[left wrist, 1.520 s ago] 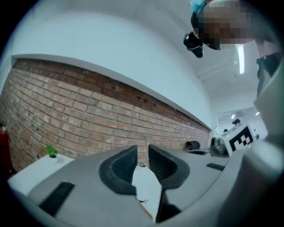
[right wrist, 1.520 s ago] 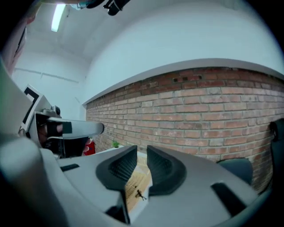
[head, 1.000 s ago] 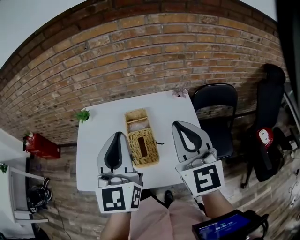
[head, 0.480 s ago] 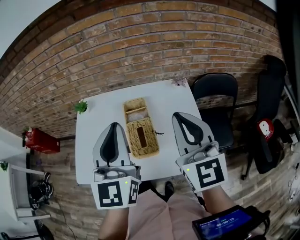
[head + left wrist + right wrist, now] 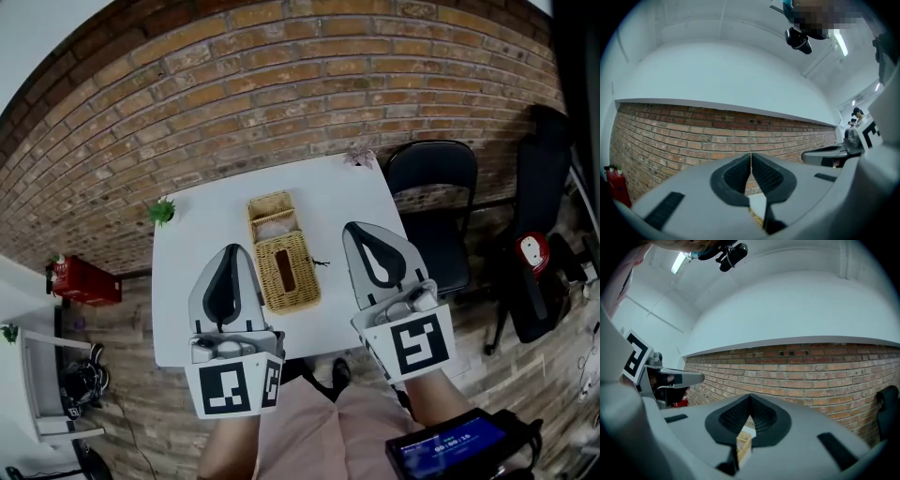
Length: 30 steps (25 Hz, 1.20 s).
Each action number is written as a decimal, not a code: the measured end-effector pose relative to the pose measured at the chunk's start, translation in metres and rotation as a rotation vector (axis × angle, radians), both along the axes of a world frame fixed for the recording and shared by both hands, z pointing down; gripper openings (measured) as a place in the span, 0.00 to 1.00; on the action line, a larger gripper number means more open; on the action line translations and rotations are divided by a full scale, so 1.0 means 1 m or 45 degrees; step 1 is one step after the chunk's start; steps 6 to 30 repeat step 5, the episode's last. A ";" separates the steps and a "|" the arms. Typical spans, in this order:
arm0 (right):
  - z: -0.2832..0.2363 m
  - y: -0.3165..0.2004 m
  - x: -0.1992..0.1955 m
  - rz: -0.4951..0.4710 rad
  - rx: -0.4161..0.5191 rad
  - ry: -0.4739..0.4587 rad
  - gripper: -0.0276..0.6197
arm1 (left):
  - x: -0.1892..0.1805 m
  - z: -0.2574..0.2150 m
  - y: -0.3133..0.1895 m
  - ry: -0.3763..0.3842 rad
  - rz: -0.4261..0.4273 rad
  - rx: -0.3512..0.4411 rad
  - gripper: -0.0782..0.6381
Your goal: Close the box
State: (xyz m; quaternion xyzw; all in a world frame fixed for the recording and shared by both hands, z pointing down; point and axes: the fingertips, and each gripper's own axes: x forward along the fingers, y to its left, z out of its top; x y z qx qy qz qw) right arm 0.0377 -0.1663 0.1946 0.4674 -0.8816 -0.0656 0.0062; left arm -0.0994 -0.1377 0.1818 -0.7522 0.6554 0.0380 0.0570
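**Both tongs closed and empty, woven box between them on the tabletop**

In the head view the woven box [image 5: 292,289] lies lengthwise in the middle of the white tabletop [image 5: 202,244], slightly above the centre of the frame. Its lower part has a woven top with a dark slot in it. Its upper part looks open and pale inside, though what lies in there is too small to tell. A tiny dark thing [image 5: 322,263] sits on the tabletop just right of the box.

The left tongs [image 5: 233,247] are at the lower left of the box and the right tongs [image 5: 351,228] at its lower right, both apart from it, with the box between them. In the left gripper view the left tongs [image 5: 751,155] have their ribbed pads pressed tip to tip with nothing between. A sliver of the woven box [image 5: 757,218] shows below them. In the right gripper view the right tongs [image 5: 750,397] are likewise fully together and empty, with a corner of the box [image 5: 743,445] visible beneath.

A small green plant [image 5: 162,210] stands at the upper left corner of the tabletop. A black chair [image 5: 431,202] stands at the right of the frame, against the brick wall [image 5: 281,94]. A red object [image 5: 84,282] sits at the left edge of the frame.
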 end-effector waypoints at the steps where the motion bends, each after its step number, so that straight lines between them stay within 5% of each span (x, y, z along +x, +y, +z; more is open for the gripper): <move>1: -0.001 0.000 0.000 0.002 -0.001 -0.008 0.04 | 0.001 0.000 0.000 -0.002 0.002 -0.002 0.13; 30: 0.001 -0.001 -0.001 -0.001 -0.006 0.004 0.04 | 0.002 0.002 -0.001 -0.010 0.006 -0.010 0.13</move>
